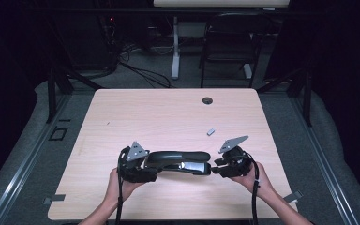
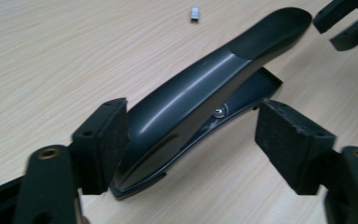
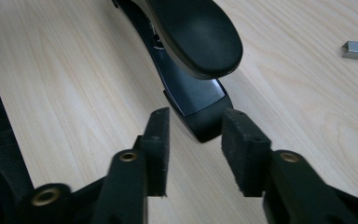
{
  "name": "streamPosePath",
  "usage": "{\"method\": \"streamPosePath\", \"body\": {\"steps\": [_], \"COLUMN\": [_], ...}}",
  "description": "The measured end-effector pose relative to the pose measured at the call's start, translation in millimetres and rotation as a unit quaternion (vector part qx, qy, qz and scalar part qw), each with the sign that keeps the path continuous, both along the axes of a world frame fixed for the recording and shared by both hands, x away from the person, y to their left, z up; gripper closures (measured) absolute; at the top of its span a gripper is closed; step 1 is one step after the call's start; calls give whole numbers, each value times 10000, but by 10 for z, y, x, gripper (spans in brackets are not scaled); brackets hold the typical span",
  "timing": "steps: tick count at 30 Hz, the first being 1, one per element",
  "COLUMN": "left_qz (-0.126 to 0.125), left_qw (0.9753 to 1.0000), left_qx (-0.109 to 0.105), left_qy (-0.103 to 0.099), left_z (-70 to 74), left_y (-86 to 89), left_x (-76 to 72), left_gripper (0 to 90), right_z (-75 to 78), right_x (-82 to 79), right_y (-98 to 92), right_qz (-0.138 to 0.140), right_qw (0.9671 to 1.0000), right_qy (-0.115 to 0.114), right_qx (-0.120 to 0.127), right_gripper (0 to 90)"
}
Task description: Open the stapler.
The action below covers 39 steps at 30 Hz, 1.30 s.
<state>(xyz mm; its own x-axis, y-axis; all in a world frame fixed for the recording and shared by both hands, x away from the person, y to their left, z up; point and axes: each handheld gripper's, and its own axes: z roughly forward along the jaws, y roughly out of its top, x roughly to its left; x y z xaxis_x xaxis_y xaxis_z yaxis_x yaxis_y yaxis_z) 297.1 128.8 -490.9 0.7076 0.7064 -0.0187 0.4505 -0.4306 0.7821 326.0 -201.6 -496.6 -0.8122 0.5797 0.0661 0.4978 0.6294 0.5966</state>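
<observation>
From above, a black stapler (image 1: 180,161) lies near the front edge of the pale wooden table (image 1: 168,112), lengthwise between the two hands. The left gripper (image 1: 143,169) sits at its left end and the right gripper (image 1: 218,168) at its right end. A small strip of staples (image 1: 211,132) lies apart on the table, behind the stapler and nearer the right gripper. A dark round hole (image 1: 207,100) shows near the table's far edge.

The left gripper view gives what the high view cannot: its jaws stand wide apart, with the stapler's rear end (image 2: 168,135) lying between them. The left pad (image 2: 105,140) is just beside the stapler's side, perhaps touching it, though the angle makes that hard to judge; the right pad (image 2: 289,140) is clearly apart from it. The tips of the other gripper (image 2: 342,23) show at the top right, beyond the stapler's far end.

The right gripper view shows its own jaws narrowly apart and holding nothing, with the tip of the stapler's base (image 3: 205,119) just ahead of the gap. The rounded, matt top lever (image 3: 198,35) overhangs a glossy base.

The stapler's body is smooth, shiny and curved, with a small metal rivet (image 2: 220,111) on its side. The gripper pads are black, blocky and rough like foam. The table has a light wood grain.
</observation>
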Motion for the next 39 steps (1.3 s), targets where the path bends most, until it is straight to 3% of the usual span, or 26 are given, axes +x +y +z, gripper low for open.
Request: {"method": "streamPosePath", "body": {"steps": [5, 7, 13, 20, 28, 33, 39], "left_qz": [-161, -261, -552, -697, -668, -508, -373], "left_qw": [9998, 9996, 9983, 9973, 9975, 9987, 9992], "left_qx": [1, 40, 160, 215, 210, 52, -99], "left_qy": [-151, -112, 3, -118, -21, 61, 35], "left_z": [-23, -52, -165, -308, -464, -546, -586], "left_y": [-110, -155, -349, -601, -791, -840, -875], "left_x": [-72, -83, -112, -149, -108, -26, 32], "left_gripper": [454, 500, 654, 900, 900, 900, 900], "right_z": [-52, -66, -110, -208, -334, -393, -463], "right_x": [-25, -32, -11, -11, 75, 100, 135], "right_y": [60, 90, 171, 268, 361, 404, 443], "right_qz": [157, 229, 254, 354, 342, 296, 283], "right_qw": [9998, 9996, 9994, 9981, 9972, 9955, 9954], "right_qy": [-28, -72, -157, -241, -296, -425, -460], "right_qx": [-83, -128, -185, -450, -597, -797, -794], "right_gripper": [799, 824, 865, 900, 900, 900, 900]}}
